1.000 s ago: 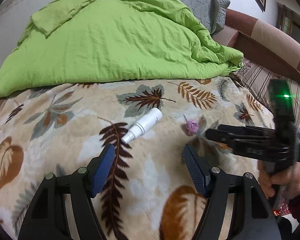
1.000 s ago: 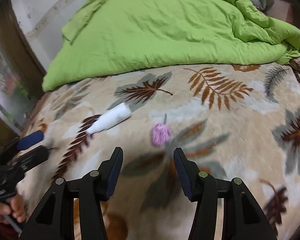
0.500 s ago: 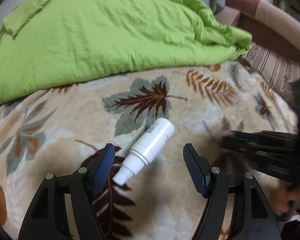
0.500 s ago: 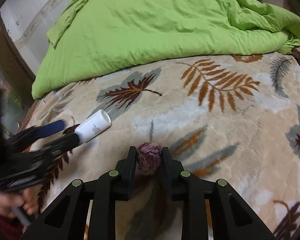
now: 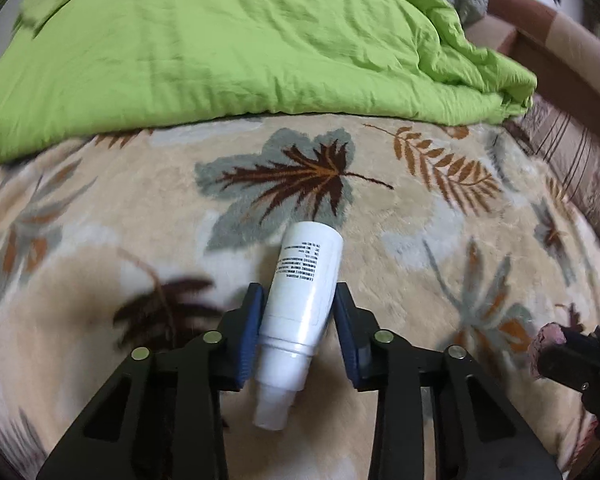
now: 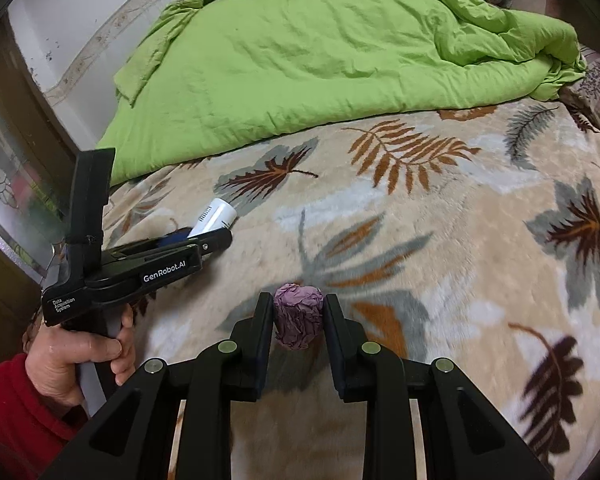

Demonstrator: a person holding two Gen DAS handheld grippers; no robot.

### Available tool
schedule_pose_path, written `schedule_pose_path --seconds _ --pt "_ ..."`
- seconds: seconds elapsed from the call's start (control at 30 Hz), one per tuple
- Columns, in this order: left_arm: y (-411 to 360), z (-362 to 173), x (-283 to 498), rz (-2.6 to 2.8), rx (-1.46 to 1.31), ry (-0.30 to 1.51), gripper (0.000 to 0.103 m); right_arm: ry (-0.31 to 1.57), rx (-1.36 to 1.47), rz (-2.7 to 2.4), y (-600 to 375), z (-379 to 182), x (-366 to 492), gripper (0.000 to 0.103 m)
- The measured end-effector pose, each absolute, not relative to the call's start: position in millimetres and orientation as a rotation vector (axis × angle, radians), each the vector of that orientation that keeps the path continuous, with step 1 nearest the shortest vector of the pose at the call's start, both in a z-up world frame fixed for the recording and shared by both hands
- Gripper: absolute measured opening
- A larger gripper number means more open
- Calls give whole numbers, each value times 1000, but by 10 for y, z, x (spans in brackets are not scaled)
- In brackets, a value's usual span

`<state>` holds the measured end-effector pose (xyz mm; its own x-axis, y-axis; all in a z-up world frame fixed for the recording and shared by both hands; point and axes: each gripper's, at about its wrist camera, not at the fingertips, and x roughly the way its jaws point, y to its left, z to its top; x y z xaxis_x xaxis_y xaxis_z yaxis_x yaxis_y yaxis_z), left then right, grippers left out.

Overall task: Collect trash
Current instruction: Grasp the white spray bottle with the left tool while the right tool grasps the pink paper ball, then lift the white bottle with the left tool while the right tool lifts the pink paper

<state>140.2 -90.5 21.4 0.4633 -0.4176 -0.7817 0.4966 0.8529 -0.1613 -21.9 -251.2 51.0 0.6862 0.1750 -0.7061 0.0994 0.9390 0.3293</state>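
Now we have both tools loaded: our left gripper (image 5: 298,316) is clamped on the white spray bottle (image 5: 300,300), blue pads (image 5: 249,332) pressing its sides, nozzle pointing back toward us, base out over the leaf-print blanket (image 5: 140,220). Our right gripper (image 6: 298,316) pinches the crumpled purple paper ball (image 6: 299,316) between its fingers, just above the blanket. Behind lies the bunched green duvet (image 6: 320,60), and the left hand (image 6: 76,356) grips its handle.

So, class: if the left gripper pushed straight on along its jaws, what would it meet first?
The left gripper already clamps the white bottle. Beyond it lies bare leaf-print blanket, then probably the green duvet; depth is unclear.
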Motion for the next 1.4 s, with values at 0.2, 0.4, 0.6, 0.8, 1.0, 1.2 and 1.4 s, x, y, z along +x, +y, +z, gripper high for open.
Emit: schedule_pose_path --seconds 0.2,0.4,0.6,0.8,1.0,1.2,1.4 --pt "-719 328 894 -556 47 905 32 794 324 49 -2399 654 -585 27" --pt "-570 657 237 -528 20 798 29 763 321 46 -2298 798 -974 27" --pt "-449 881 -290 -509 11 716 29 735 306 44 -2176 908 -1304 27" --pt "-384 957 -612 -489 24 700 29 718 298 49 -2090 997 -1548 27" --pt "-396 1036 -887 -485 69 663 29 705 292 51 -2038 1063 -1730 27" --pt "-472 1079 -1107 -499 112 634 29 696 298 42 -2058 1103 -1863 27" --pt "-583 1130 -1254 -532 140 617 29 688 312 25 -2133 1143 -1990 27"
